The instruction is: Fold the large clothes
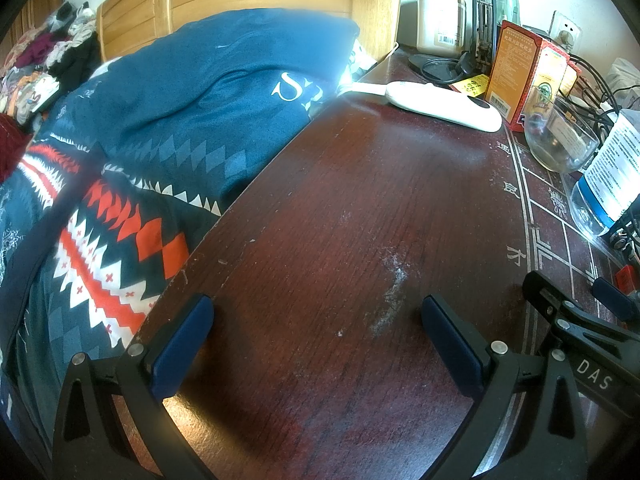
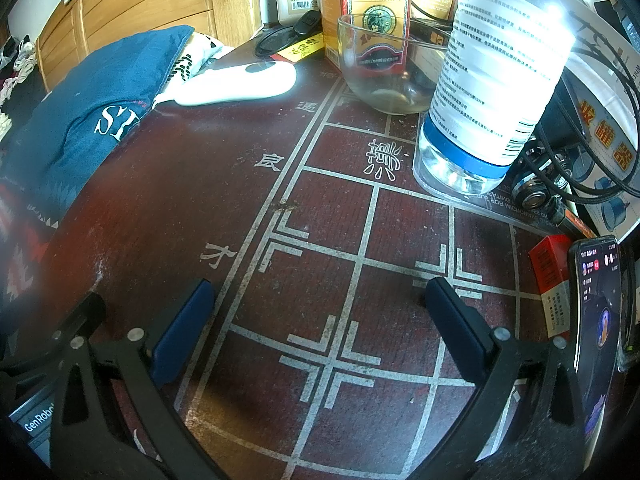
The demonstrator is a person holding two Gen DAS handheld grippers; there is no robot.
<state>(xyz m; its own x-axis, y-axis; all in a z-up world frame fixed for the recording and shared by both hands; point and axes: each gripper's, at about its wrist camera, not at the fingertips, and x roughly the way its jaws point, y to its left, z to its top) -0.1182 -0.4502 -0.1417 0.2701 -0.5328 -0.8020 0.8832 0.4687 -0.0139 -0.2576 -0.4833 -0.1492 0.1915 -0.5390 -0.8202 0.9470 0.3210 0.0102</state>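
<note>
in the left wrist view, a heap of mixed clothes (image 1: 44, 60) is piling in the upper left corner, small and hard to sort out. next to it a large blue garment (image 1: 208, 92) with white letters is lying over a patterned red, white and dark bedspread (image 1: 100, 240), running up against the wooden headboard (image 1: 224, 4) and lapping the table's curved left edge. the dark red table (image 1: 360, 220) is taking the middle of the frame, its surface bare and scuffed from the near edge up to a white handheld device (image 1: 444, 104) in the upper right. the left gripper (image 1: 318, 336) is hovering over this bare stretch with its blue pads spread wide and nothing between them. at the right edge, an orange box (image 1: 516, 68), a glass bowl (image 1: 560, 140) and a water bottle (image 1: 608, 176) are crowding together, the bottle cut off by the frame.

in the right wrist view, the blue garment (image 2: 88, 112) is sitting at the upper left, well apart from the right gripper (image 2: 320, 312), which is also released, its jaws wide over white grid lines printed on the table (image 2: 160, 208). the bowl (image 2: 384, 68) and the bottle (image 2: 492, 80) are standing close ahead at upper right, with tangled cables (image 2: 560, 176) beside them, and a lit phone (image 2: 596, 320) is leaning just beside the right finger, narrowing the room there. the bottle's top is cut off.
</note>
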